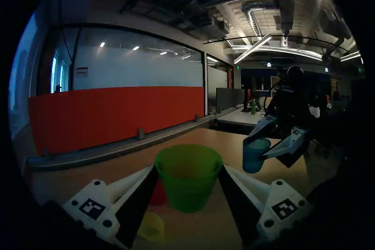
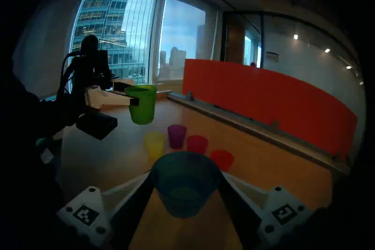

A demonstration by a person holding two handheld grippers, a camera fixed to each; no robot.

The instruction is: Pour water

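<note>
Your left gripper [image 1: 187, 170] is nearest in the left gripper view. Its two fingers [image 1: 136, 198] pinch a green cup [image 1: 188, 177] from both sides, and the cup stands upright with its open mouth up. Below the left-hand finger, a yellow cup [image 1: 151, 225] sits on the counter [image 1: 225, 140], on your side of the orange screen [image 1: 117, 114]. Right of the green cup and farther off, past the screen's right end, your right gripper [image 1: 257, 146] clamps a blue cup [image 1: 254, 155] between its fingers. That cup is upright and held off the counter. You cannot tell from here whether it holds water.

In the right gripper view, the left gripper with the green cup hangs above the counter at the far left, well short of the screen's left end. Next comes a row of four cups on the counter in front of the screen. From left to right they are the yellow cup, a purple cup [image 2: 176, 135], a red cup [image 2: 197, 143] and an orange cup [image 2: 221, 159], close together but apart. Closest to the lens, the blue cup is gripped between the right fingers [image 2: 239, 198], which press on both its sides. The screen runs along the counter's far edge to the right.
</note>
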